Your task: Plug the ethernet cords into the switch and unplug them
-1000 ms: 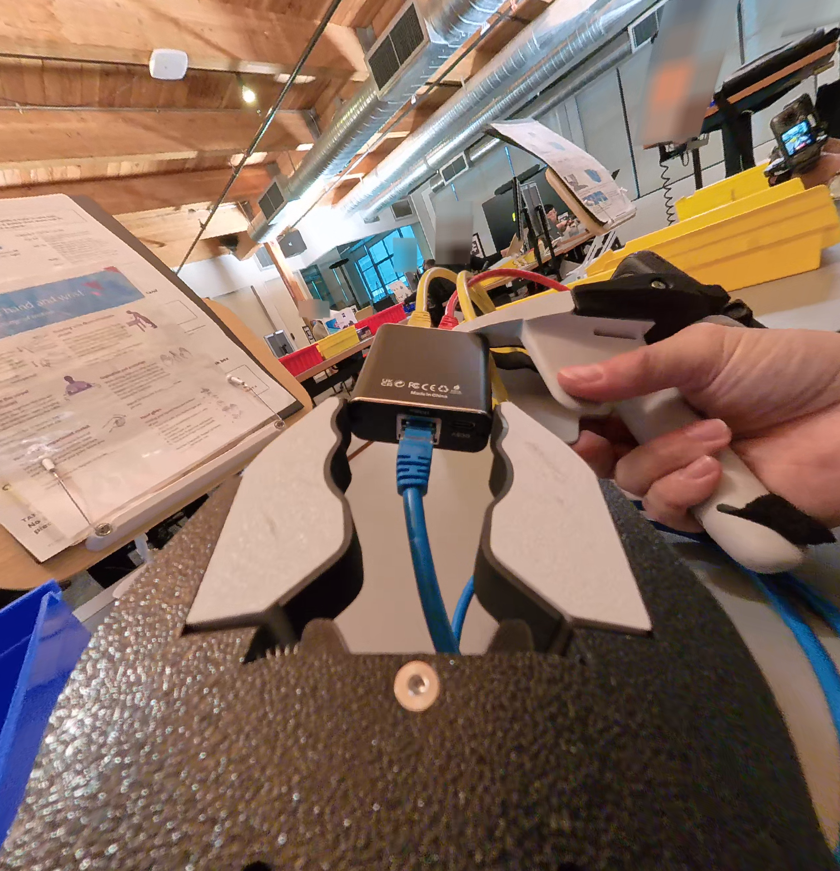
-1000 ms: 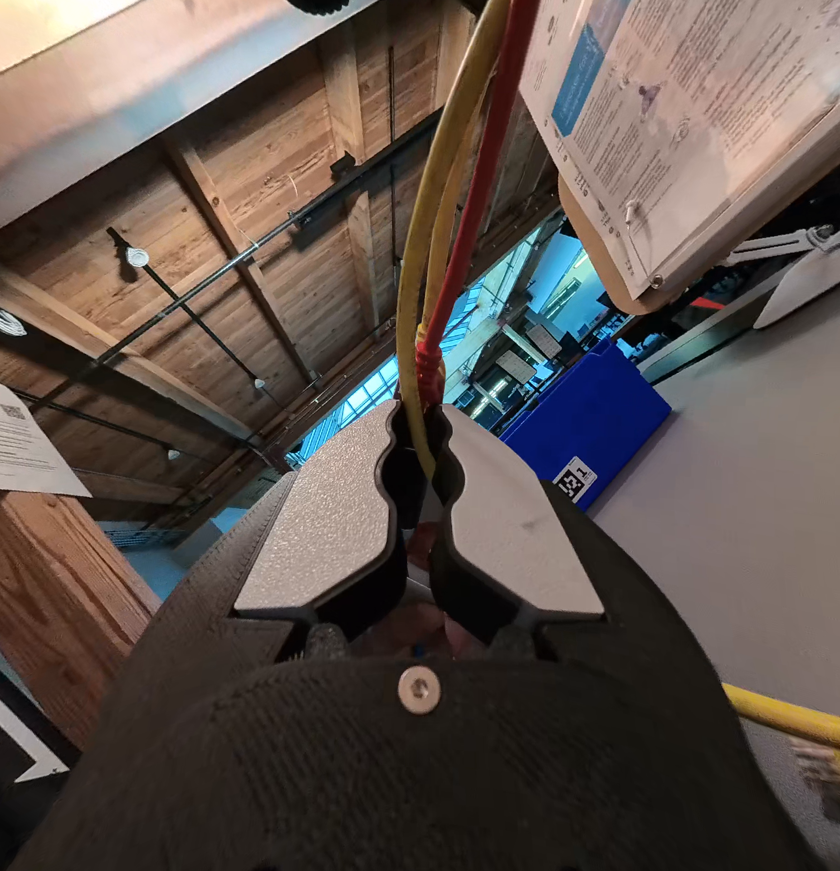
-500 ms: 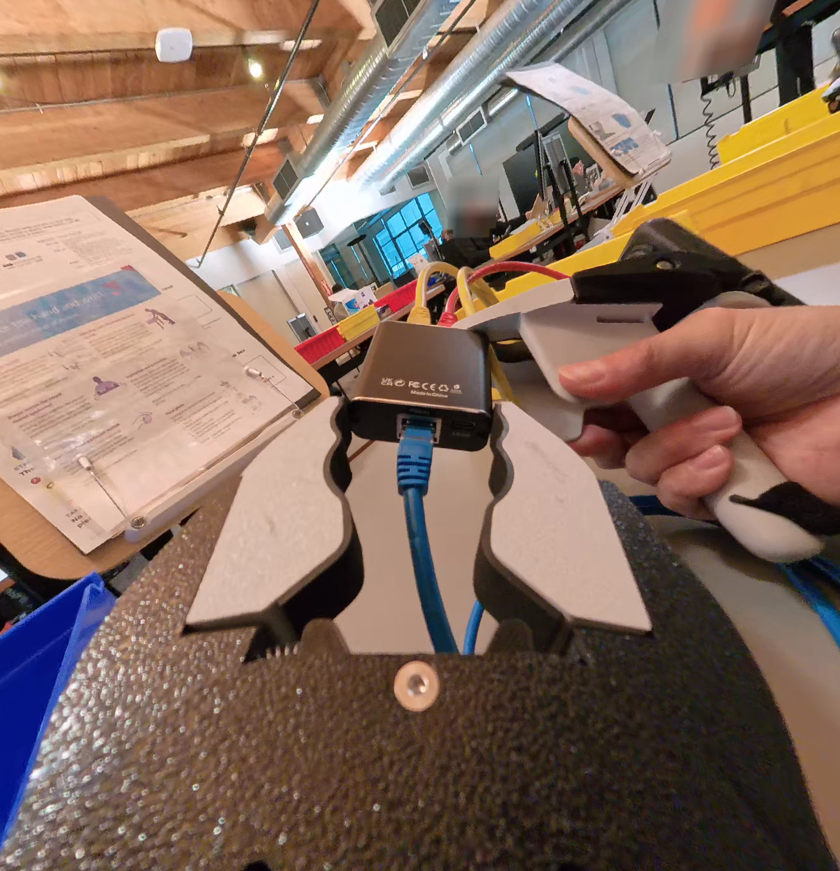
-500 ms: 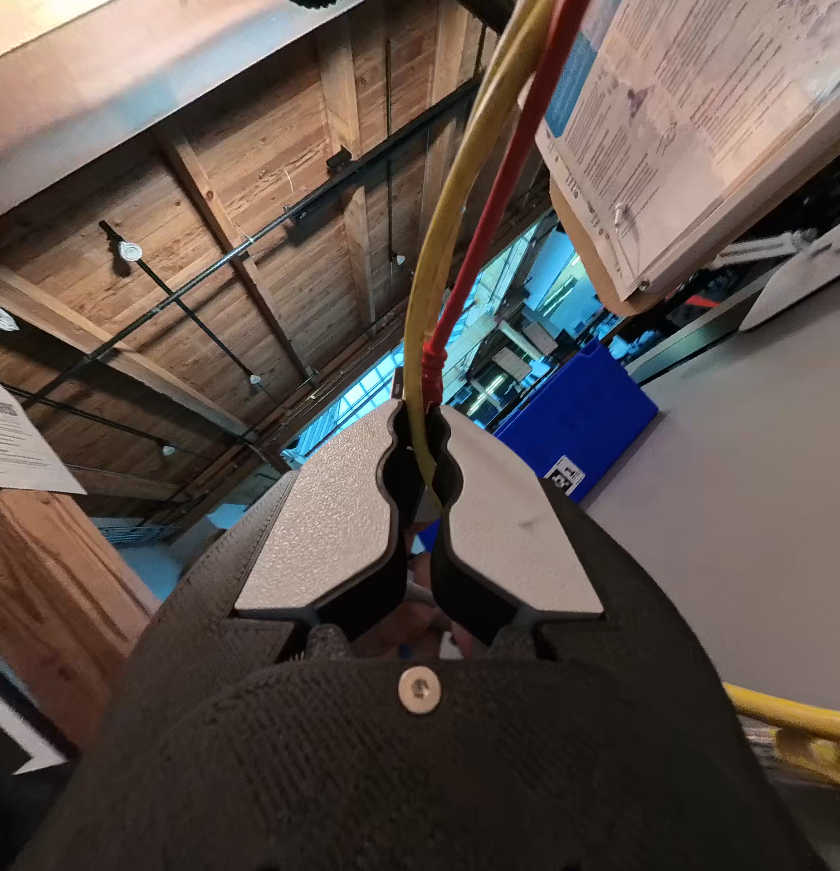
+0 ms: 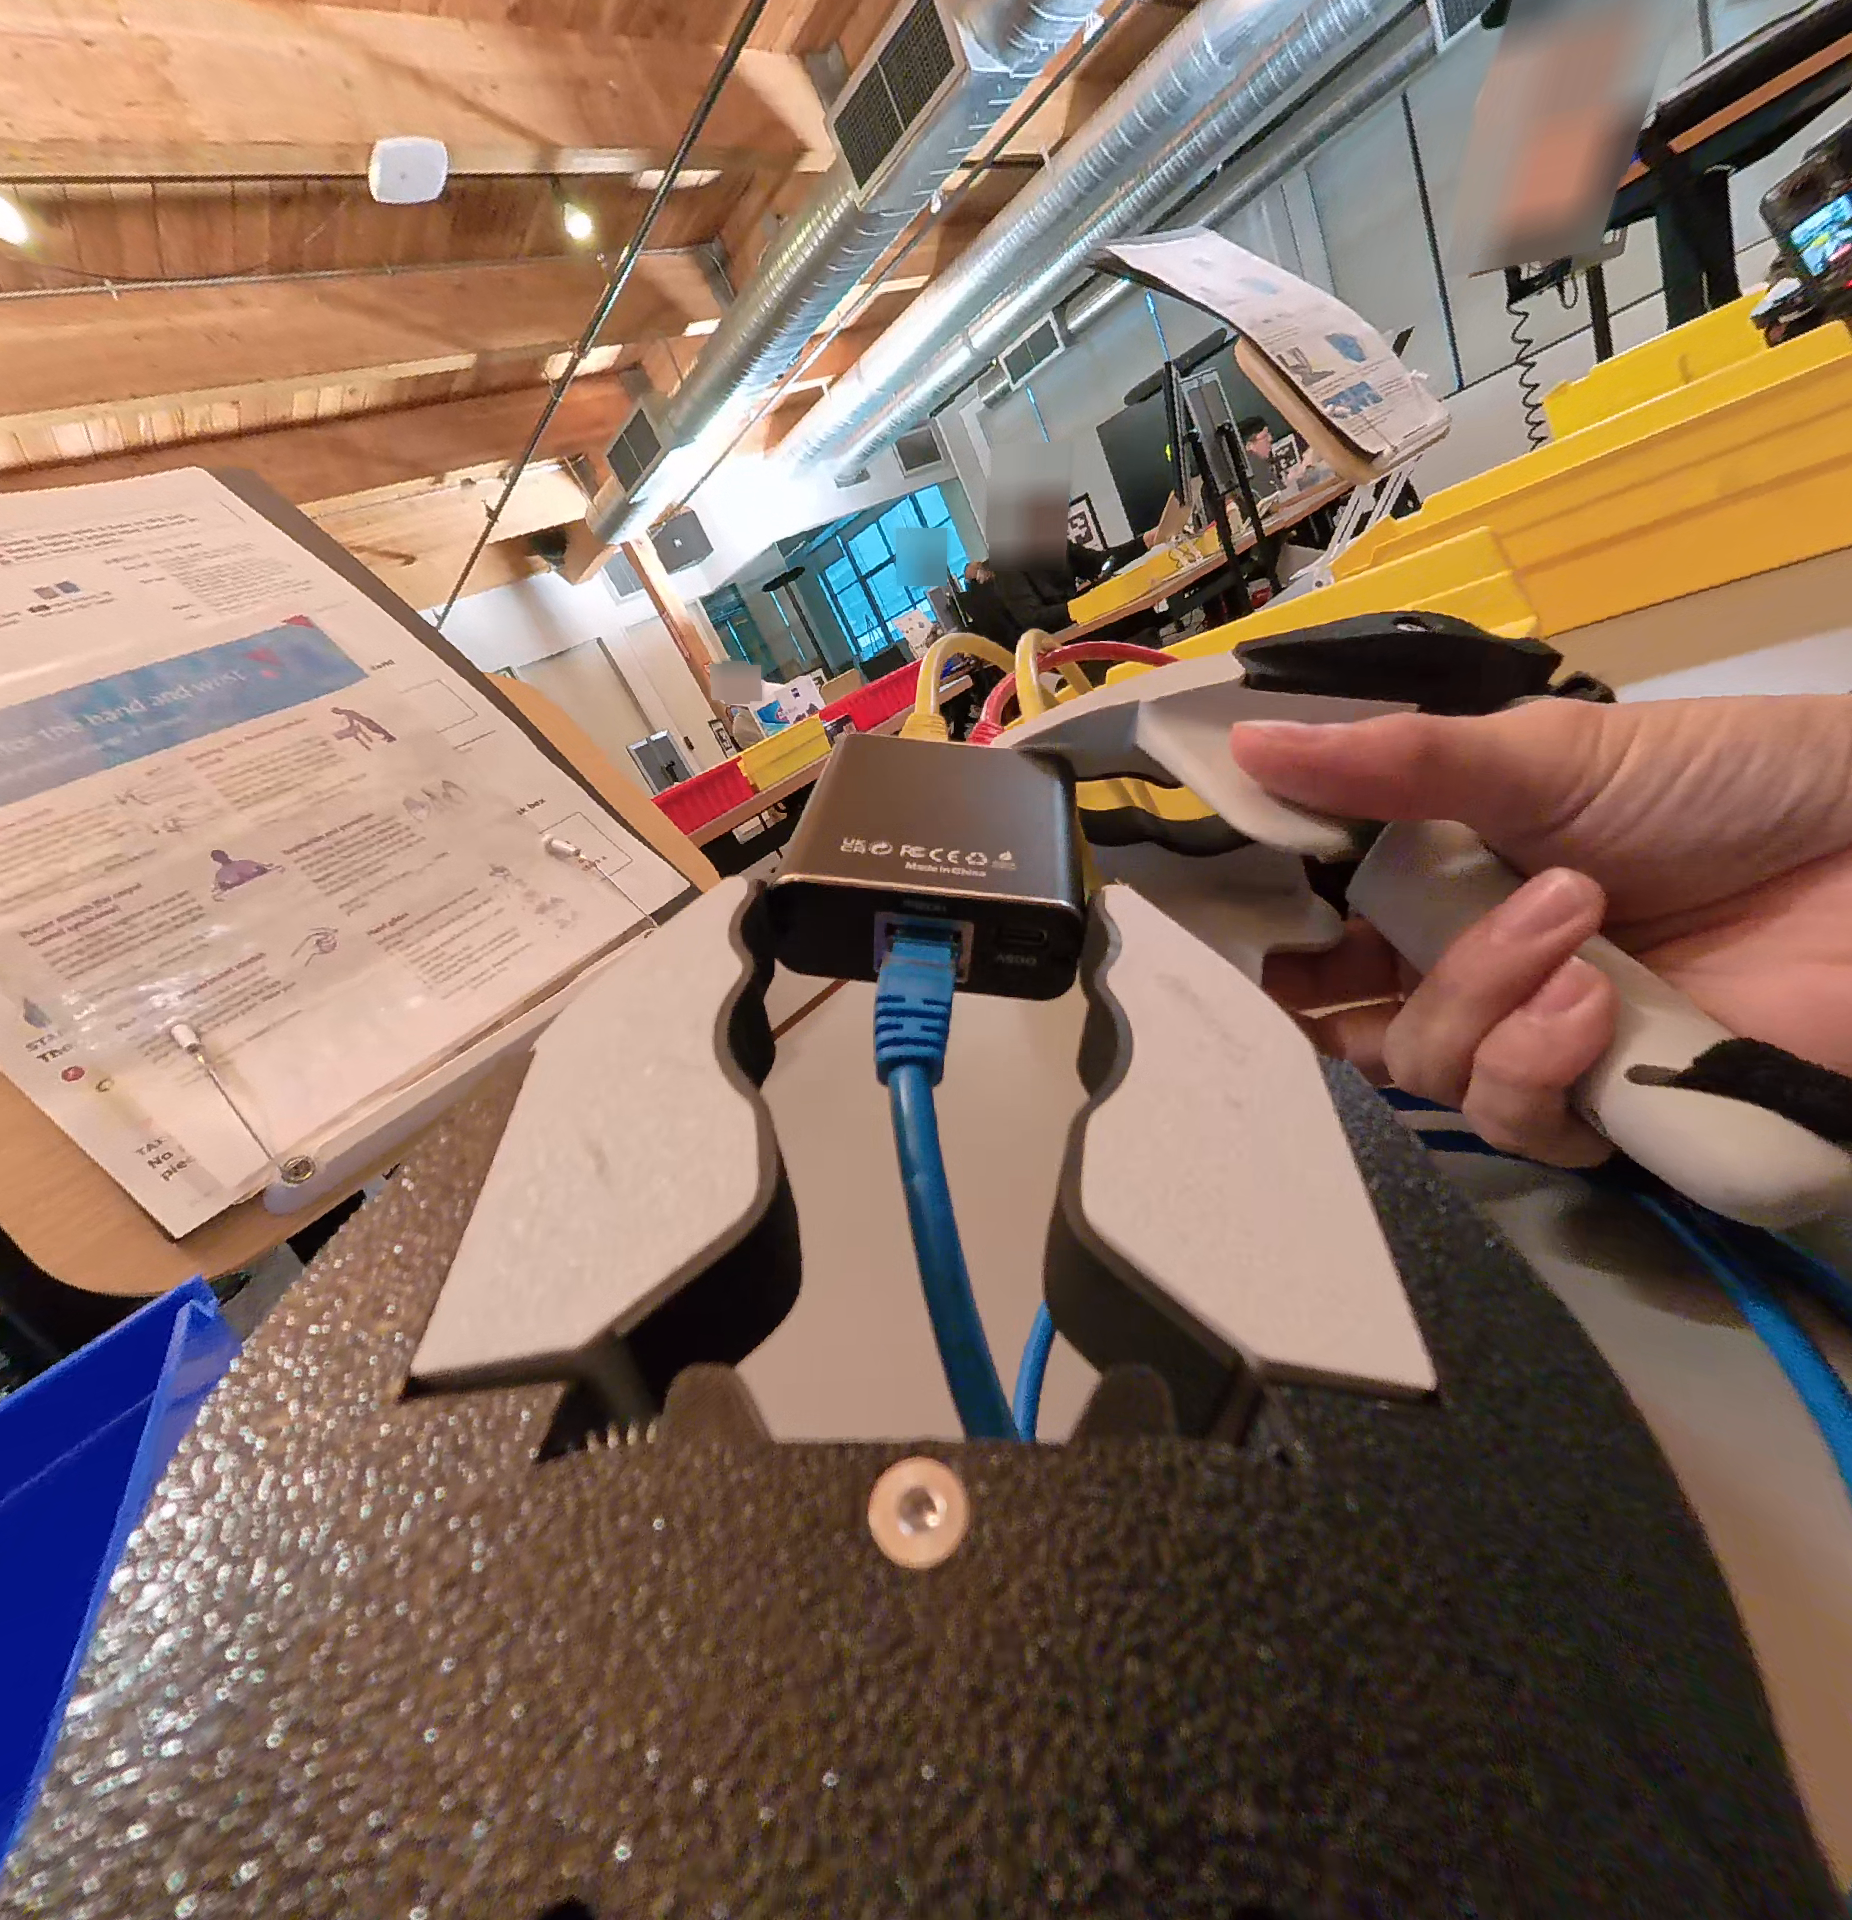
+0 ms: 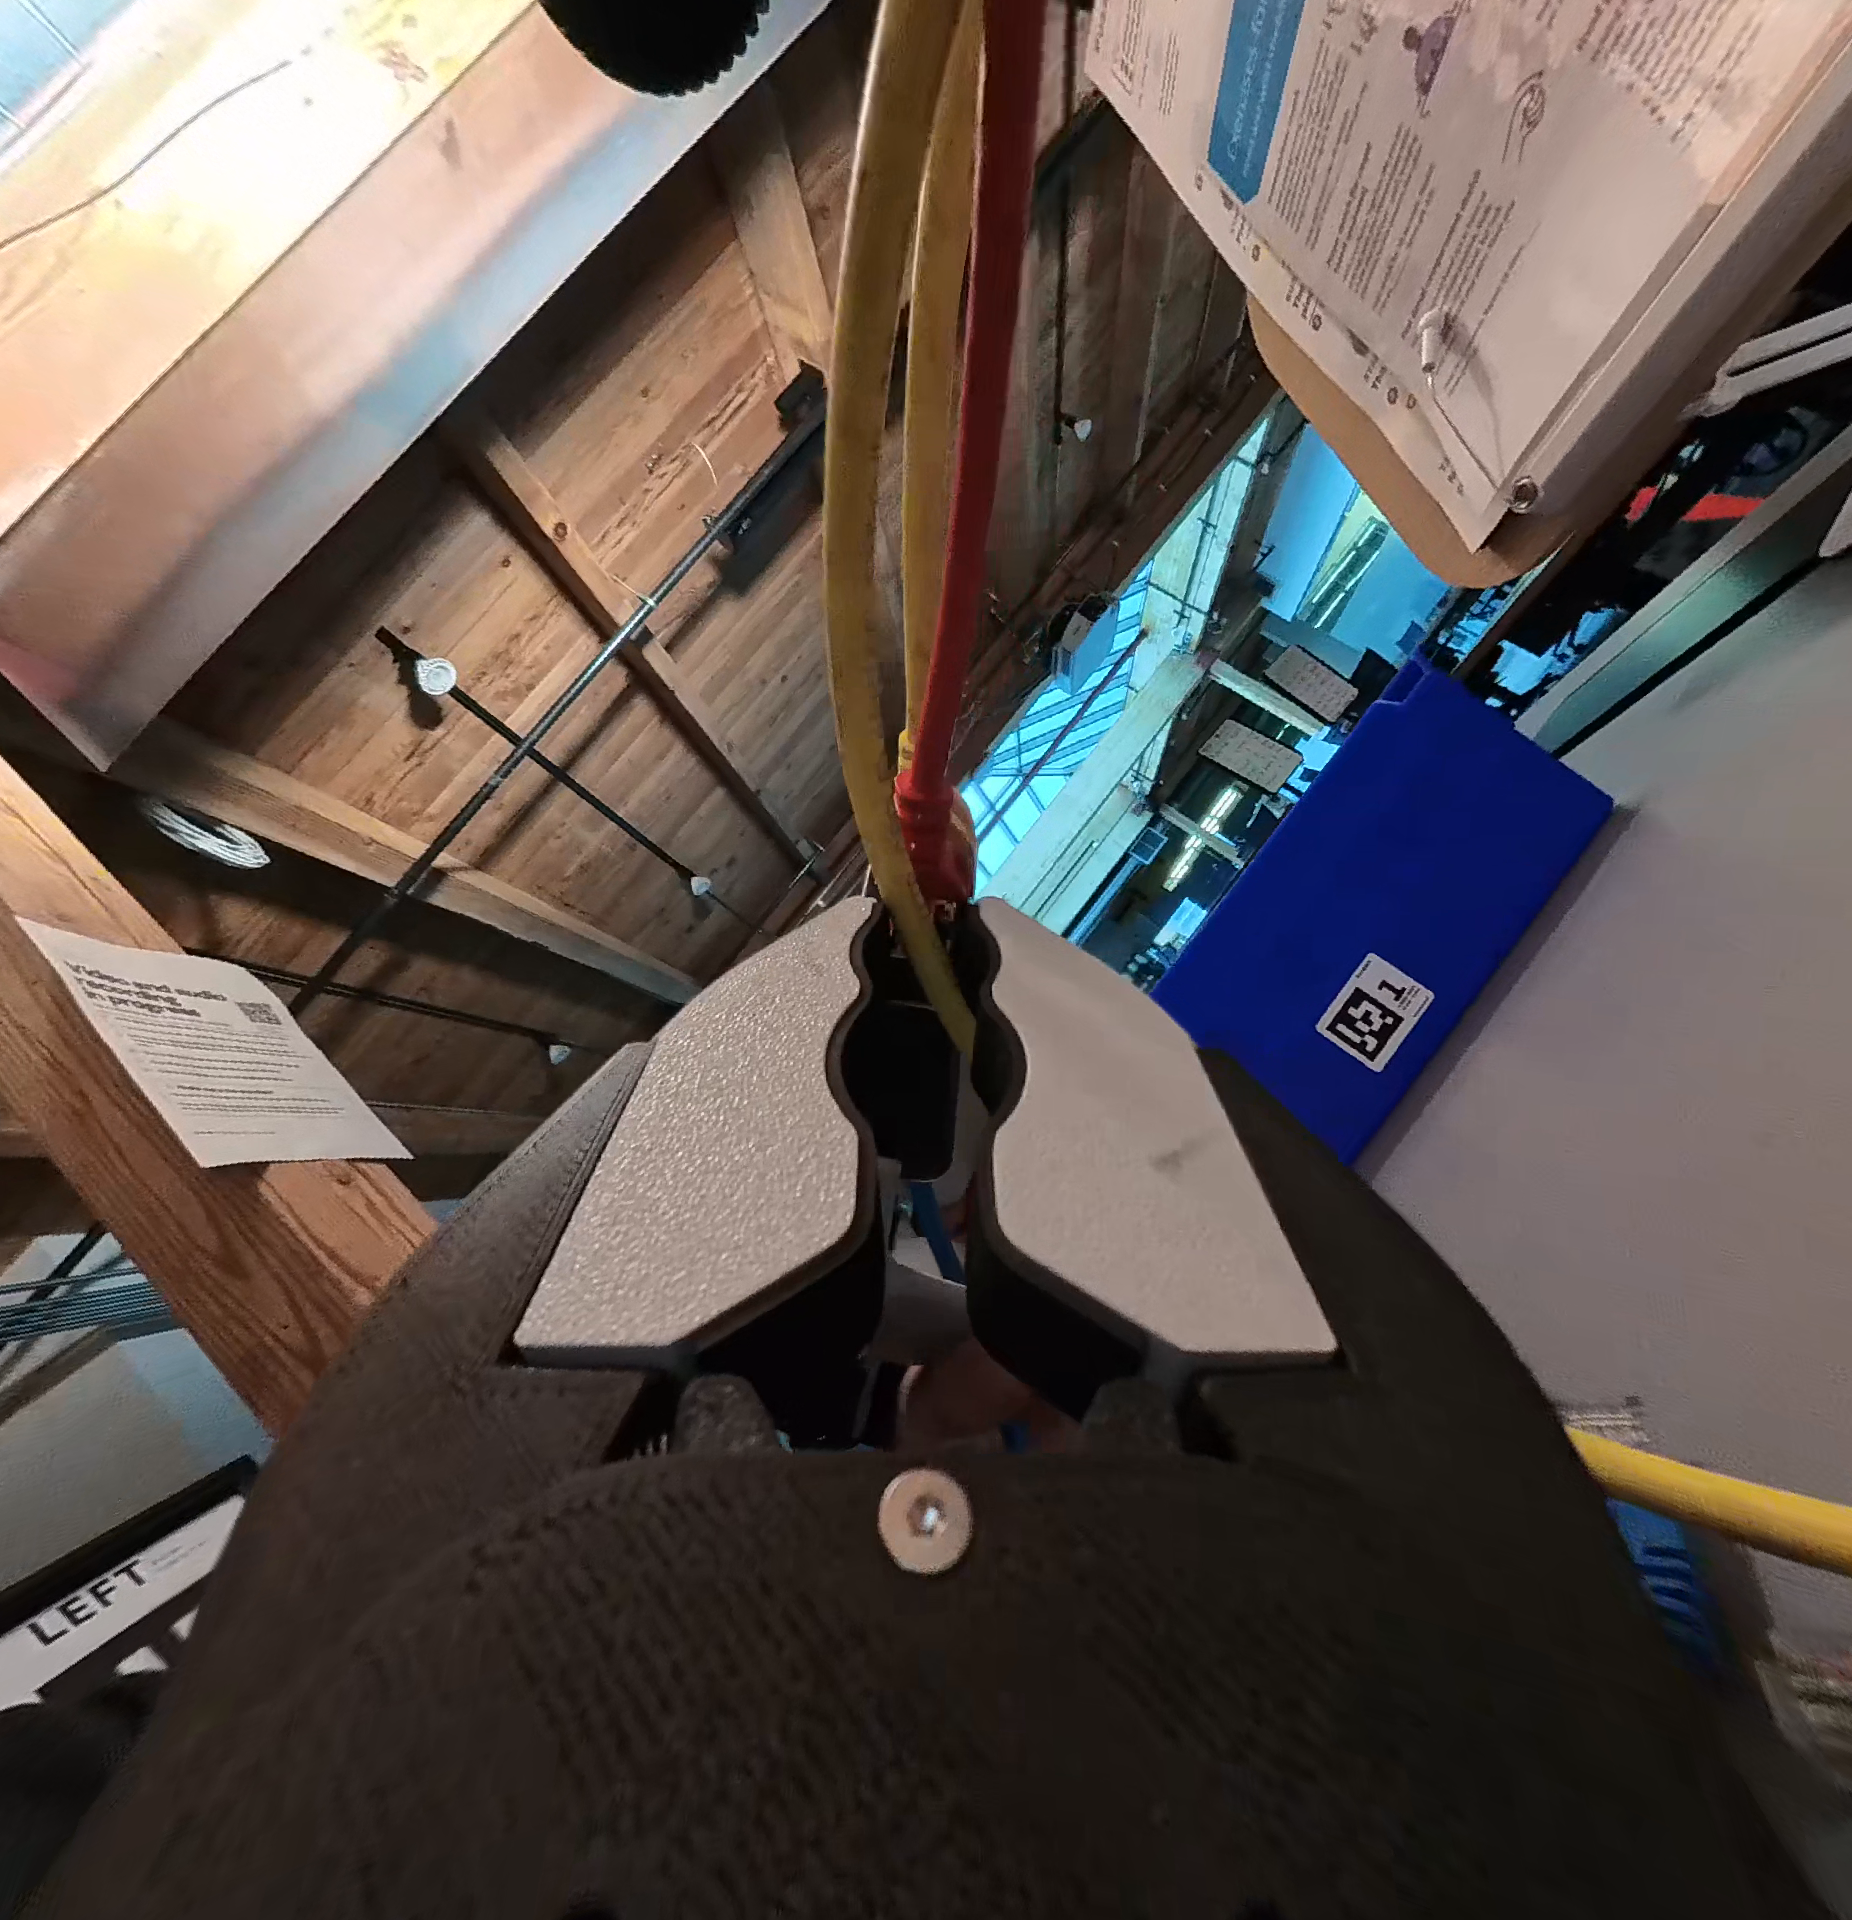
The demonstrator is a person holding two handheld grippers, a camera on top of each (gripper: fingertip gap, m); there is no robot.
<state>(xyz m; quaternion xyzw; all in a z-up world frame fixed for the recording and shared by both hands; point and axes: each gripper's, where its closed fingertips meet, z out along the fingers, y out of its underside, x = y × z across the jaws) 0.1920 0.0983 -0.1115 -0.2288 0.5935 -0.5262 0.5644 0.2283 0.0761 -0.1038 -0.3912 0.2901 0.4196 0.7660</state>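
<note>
Between the two grey fingers of our left gripper (image 5: pixel 922 935) sits the switch (image 5: pixel 927 868), a small dark box clamped by its sides and lifted clear of the table (image 5: pixel 1732 1351), with its near face turned back toward us. We hold it this way, we judge, so the box cannot slide or twist while cords are pushed in or pulled out at the far end. A blue cord (image 5: pixel 932 1132) is seated in the near port and trails back between the fingers, so the grip on the sides leaves it free. At the far end, yellow cords (image 6: pixel 880 436) and a red cord (image 6: pixel 989 416) rise from the box. Our right gripper (image 6: pixel 927 940) comes in from that side, its jaws nearly closed with a yellow cord running between them and the red boot just at the tips; whether they truly pinch the cord or a plug we cannot tell. Opposing grips let one pull against the other.
</note>
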